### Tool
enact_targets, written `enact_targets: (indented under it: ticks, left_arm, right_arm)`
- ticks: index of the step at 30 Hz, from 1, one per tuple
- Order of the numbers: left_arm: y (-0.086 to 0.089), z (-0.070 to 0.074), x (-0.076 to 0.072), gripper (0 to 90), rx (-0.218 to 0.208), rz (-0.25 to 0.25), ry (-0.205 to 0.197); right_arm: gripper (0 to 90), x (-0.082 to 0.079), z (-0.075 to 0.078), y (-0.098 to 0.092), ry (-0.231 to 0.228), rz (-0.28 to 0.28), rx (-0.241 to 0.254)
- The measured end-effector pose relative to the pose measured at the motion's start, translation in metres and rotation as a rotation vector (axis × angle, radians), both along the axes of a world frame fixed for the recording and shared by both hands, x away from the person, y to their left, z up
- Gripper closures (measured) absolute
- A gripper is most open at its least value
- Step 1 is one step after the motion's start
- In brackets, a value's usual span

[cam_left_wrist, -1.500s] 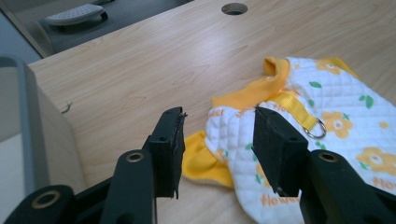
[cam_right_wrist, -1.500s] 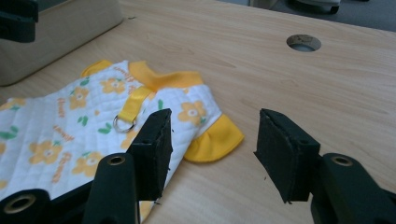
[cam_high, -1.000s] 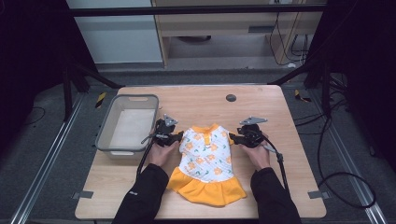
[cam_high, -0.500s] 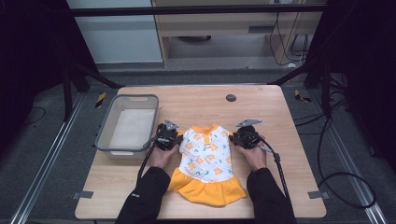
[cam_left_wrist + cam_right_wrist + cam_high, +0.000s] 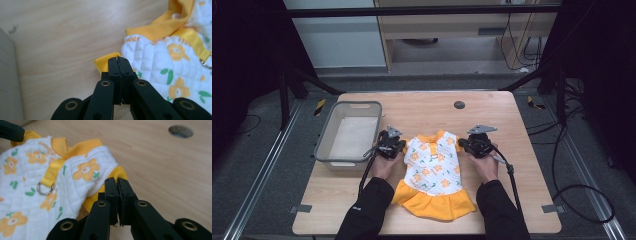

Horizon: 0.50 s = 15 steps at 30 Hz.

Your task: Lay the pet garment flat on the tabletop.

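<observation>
Now both sets of jaws have just closed: left gripper (image 5: pixel 118 61) pinches the dress's (image 5: pixel 433 172) left sleeve, right gripper (image 5: pixel 117 182) the right sleeve; dress lies flat between them, skirt toward the person.

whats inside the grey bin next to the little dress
The grey bin looks empty: its pale floor is bare in the high view. The strip of floor just behind its near wall is hidden by the rim. The dress lies beside it on the table.
</observation>
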<state>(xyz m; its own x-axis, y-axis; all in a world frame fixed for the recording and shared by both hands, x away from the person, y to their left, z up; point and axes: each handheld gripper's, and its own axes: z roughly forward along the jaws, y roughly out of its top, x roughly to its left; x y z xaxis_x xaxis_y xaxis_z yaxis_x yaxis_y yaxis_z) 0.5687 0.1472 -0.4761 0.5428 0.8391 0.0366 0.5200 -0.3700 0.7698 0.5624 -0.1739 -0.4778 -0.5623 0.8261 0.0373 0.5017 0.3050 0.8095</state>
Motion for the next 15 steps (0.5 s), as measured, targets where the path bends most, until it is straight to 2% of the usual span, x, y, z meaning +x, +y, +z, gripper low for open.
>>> enact_targets:
  ticks: [1,2,3,5,6,7,8,9,10,11,12,13,15]
  left_arm:
    - [-0.001,0.016,0.000,90.0,-0.010,0.002,-0.047]
    - [-0.002,0.023,0.000,90.0,-0.011,0.007,-0.071]
    - [-0.002,0.023,0.000,90.0,-0.011,0.007,-0.071]
    - [-0.006,0.043,0.004,90.0,-0.006,0.013,-0.130]
    - [-0.006,0.043,0.004,90.0,-0.006,0.013,-0.130]
    - [-0.008,0.050,0.009,90.0,-0.030,0.021,-0.139]
    - [-0.008,0.050,0.009,89.9,-0.030,0.021,-0.139]
    - [-0.010,0.050,0.016,88.7,-0.052,0.042,-0.133]
    - [-0.010,0.050,0.016,85.7,-0.052,0.042,-0.133]
    - [-0.012,0.048,0.019,77.5,-0.039,0.074,-0.149]
    - [-0.012,0.047,0.019,73.4,-0.050,0.069,-0.137]
    - [-0.012,0.046,0.018,69.2,-0.058,0.067,-0.129]
    - [-0.012,0.046,0.016,64.3,-0.049,0.066,-0.136]
  right_arm:
    - [87.6,-0.002,0.008,0.000,-0.041,-0.005,0.016]
    - [87.6,-0.002,0.011,0.000,-0.069,-0.012,0.019]
    - [87.6,-0.002,0.014,0.000,-0.097,-0.013,0.025]
    - [87.5,0.000,0.020,0.000,-0.141,-0.030,0.053]
    - [87.5,0.000,0.020,0.000,-0.141,-0.030,0.053]
    - [87.4,0.002,0.024,0.000,-0.188,-0.059,0.062]
    - [87.2,0.003,0.025,0.001,-0.207,-0.085,0.042]
    - [86.4,0.004,0.025,0.002,-0.213,-0.116,0.015]
    - [85.0,0.006,0.025,0.003,-0.204,-0.146,-0.021]
    - [81.4,0.007,0.024,0.005,-0.194,-0.170,-0.059]
    - [77.5,0.008,0.022,0.005,-0.187,-0.185,-0.094]
    - [72.9,0.009,0.022,0.006,-0.185,-0.197,-0.114]
    - [72.2,0.009,0.021,0.005,-0.169,-0.189,-0.101]
